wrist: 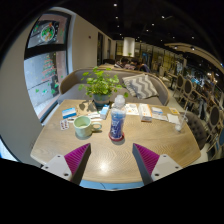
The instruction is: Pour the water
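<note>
Wooden bench (120, 150) fills the near scene, in a café-like room with seating beyond. Potted plant (101, 86) at far centre. Clear water bottle (118, 118), blue label, stands upright mid-bench, beyond the hand-held gripper (111, 159) and roughly centred between its fingers. Green cup (83, 126) just left of bottle. Hand-held gripper released, fingers spread wide, level above near bench edge, grasping nothing.

A round, light wooden table (110, 150) fills the foreground. On it, near the middle, stands a clear plastic water bottle (118, 120) with a blue label. Just beside it sits a pale green cup (83, 126). Behind them is a leafy potted plant (101, 88). Booklets (145, 111) lie flat nearby.
</note>
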